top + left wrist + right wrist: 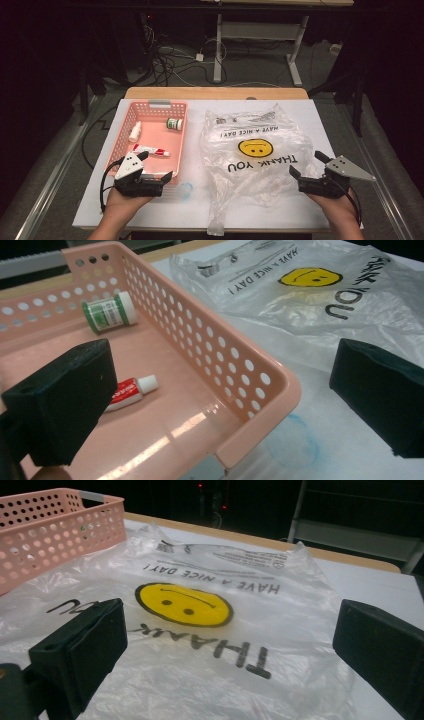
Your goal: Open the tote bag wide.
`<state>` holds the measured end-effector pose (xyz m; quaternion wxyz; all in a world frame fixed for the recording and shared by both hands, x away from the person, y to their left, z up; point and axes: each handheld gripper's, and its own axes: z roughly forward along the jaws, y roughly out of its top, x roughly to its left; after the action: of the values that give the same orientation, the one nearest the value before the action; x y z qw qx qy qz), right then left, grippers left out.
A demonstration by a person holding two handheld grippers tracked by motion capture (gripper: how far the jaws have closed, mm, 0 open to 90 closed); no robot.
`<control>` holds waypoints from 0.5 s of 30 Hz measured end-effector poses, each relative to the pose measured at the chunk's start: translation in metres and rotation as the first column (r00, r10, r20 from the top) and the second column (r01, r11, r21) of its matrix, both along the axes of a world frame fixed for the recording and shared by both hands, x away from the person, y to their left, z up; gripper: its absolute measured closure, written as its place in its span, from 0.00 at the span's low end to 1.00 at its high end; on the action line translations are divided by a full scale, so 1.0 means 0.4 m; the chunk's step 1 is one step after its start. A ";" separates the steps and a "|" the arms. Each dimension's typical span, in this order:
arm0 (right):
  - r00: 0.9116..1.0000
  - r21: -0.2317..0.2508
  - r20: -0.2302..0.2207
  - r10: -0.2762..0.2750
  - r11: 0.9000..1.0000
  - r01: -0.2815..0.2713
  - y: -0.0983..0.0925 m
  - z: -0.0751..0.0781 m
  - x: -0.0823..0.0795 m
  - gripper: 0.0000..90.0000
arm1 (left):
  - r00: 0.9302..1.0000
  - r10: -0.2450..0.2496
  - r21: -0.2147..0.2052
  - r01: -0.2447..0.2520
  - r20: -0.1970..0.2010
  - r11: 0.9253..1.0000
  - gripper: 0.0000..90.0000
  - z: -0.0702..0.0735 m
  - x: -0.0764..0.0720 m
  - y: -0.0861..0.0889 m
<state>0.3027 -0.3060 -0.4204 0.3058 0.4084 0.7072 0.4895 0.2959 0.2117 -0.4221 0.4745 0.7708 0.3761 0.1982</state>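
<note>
The left tool (157, 175) hangs over the near end of the pink basket (150, 105), at about 8 o'clock on the bench (320, 115), its jaws spread wide with nothing between them. In the left gripper view 1 jaw sits over the basket floor and the other out over the bench, so the basket's near corner and perforated right wall lie in the gap between them.

The right tool (308, 165) hovers at about 4 o'clock, just at the near right edge of the plastic bag (255, 150). Its jaws are also wide apart and hold nothing. In the right gripper view the bag's yellow smiley face (183, 605) and its "THANK YOU" lettering lie flat ahead between the 2 jaws.

The bag is clear and crumpled, spread across the middle of the bench just beside the basket's right wall, with a twisted tail running toward 6 o'clock.

Inside the basket lie 3 small things, well apart from each other: a green-labelled bottle with a white cap (109, 314) on its side at the far right corner, a red and white tube (131, 391) nearer the left tool, partly hidden behind its jaw in the left gripper view, and a small white bottle (135, 131) along the left wall. A faint blue ring mark (295, 442) shows on the bench just outside the basket's near corner.

Beyond the bench, at 12 o'clock, cables (170, 62) sprawl on the floor beside the legs of another table (218, 50).
</note>
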 end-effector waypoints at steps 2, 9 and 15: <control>1.000 -0.016 -0.001 -0.015 1.000 0.015 -0.012 0.000 -0.002 0.02 | 1.000 -0.005 -0.018 0.004 -0.009 1.000 0.00 -0.002 0.007 -0.002; 0.996 -0.012 -0.027 -0.087 0.996 0.087 -0.074 -0.002 -0.012 0.04 | 0.998 -0.057 0.025 0.056 0.011 0.998 0.00 0.008 0.000 -0.026; 0.988 -0.019 -0.075 -0.135 0.991 0.134 -0.138 -0.023 -0.039 0.14 | 0.998 -0.067 0.006 0.067 0.019 0.998 0.00 0.005 -0.003 -0.020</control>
<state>0.2871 -0.3612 -0.4297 0.3137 0.4717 0.6924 0.4469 0.2948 0.2036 -0.4202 0.4822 0.7823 0.3452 0.1906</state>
